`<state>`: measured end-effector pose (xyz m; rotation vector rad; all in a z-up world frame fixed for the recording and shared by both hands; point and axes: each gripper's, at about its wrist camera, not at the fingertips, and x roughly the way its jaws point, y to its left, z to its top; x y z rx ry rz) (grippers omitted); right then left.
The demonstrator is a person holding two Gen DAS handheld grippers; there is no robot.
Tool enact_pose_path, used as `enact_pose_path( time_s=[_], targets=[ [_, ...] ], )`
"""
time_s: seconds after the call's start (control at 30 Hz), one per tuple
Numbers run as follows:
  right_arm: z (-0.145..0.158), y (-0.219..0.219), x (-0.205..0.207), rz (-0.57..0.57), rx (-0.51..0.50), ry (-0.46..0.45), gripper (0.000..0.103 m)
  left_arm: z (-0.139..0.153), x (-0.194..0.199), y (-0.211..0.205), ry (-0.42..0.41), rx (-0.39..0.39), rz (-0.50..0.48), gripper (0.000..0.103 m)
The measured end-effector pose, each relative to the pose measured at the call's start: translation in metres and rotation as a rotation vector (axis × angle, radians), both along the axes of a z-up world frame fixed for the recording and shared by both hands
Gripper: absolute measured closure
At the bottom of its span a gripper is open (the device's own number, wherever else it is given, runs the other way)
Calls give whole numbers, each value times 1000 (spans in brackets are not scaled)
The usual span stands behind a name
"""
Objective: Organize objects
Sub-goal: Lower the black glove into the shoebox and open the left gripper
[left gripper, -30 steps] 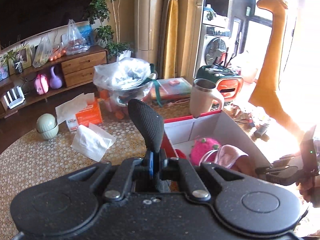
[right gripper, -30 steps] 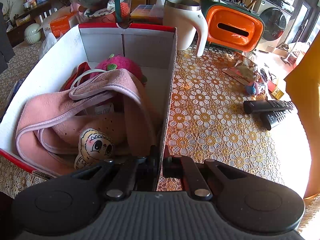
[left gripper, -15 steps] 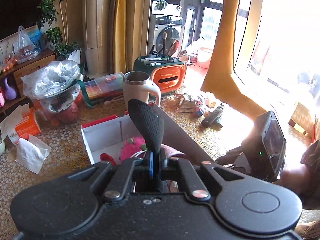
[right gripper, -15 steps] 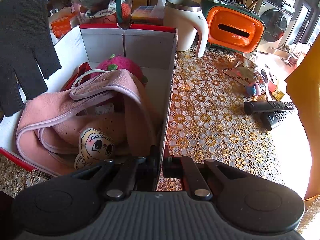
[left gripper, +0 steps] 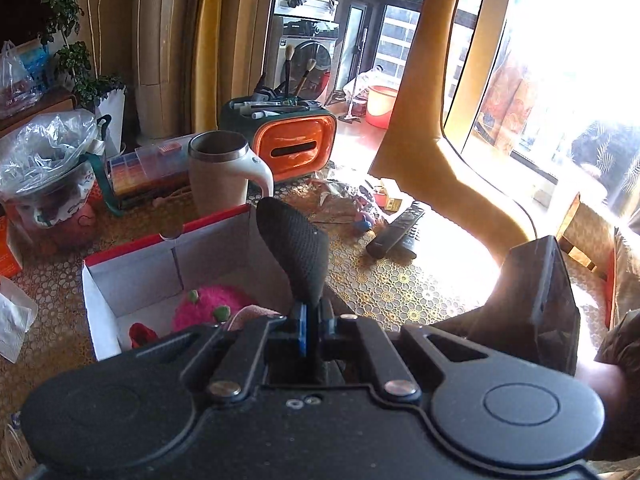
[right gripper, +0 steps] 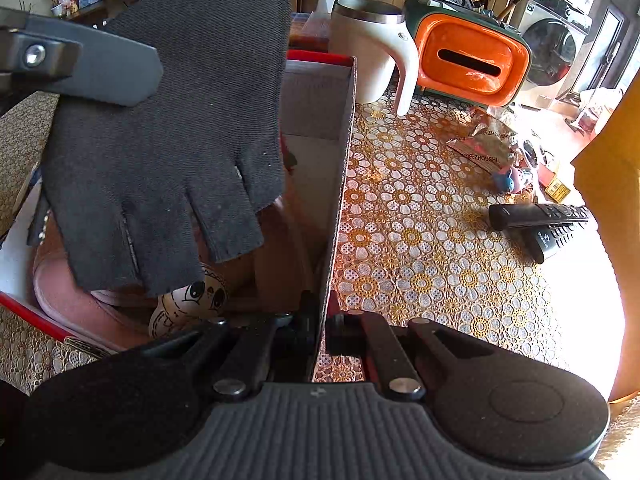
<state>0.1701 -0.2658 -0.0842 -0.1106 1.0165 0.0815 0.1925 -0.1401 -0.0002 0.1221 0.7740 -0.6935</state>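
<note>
My left gripper [left gripper: 310,320] is shut on a black fingerless glove [left gripper: 296,252], which sticks up from its jaws. In the right wrist view the glove [right gripper: 168,140] hangs fingers-down over the open white cardboard box [right gripper: 316,96] with red edges, one left finger [right gripper: 100,68] lying across it. My right gripper [right gripper: 320,324] is shut on the box's right wall near the front corner. Inside the box [left gripper: 136,276] lie a pink plush [left gripper: 208,304], a pink cloth [right gripper: 68,300] and a small toy with a drawn face [right gripper: 192,304], partly hidden by the glove.
Behind the box stand a white mug [left gripper: 218,172] and an orange tissue holder [left gripper: 292,144]. Two remotes [right gripper: 536,216] and a snack wrapper [right gripper: 484,144] lie right of it on the lace tablecloth. A bagged container [left gripper: 44,160] sits far left, a yellow giraffe [left gripper: 432,120] at right.
My left gripper has swung right and slightly down with the glove, which now hangs over the box and covers much of the right wrist view. The right gripper has not moved.
</note>
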Motion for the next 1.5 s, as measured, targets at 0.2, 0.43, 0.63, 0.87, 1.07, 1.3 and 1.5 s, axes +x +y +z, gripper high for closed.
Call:
enact_pose_path(
  time_s=[0.2, 0.43, 0.63, 0.87, 1.07, 1.3, 1.5],
  targets=[
    [0, 0, -1, 6, 0, -1, 99, -29, 24, -3, 51, 51, 45, 99],
    [-1, -1, -1, 13, -1, -5, 99, -50, 39, 3, 82, 97, 74, 99],
    [-1, -1, -1, 13, -1, -6, 99, -64, 44, 4, 103, 140, 87, 99],
    [-1, -1, -2, 12, -3, -7, 99, -72, 42, 9, 118, 158, 93, 90],
    [-1, -2, -2, 9, -4, -6, 99, -76, 37, 11, 127, 174, 86, 80],
    [-1, -2, -2, 4, -6, 1, 99, -69, 27, 17, 108, 152, 81, 63],
    [-4, 0, -2, 4, -12, 9, 99, -55, 15, 24, 71, 125, 80, 53]
  ],
)
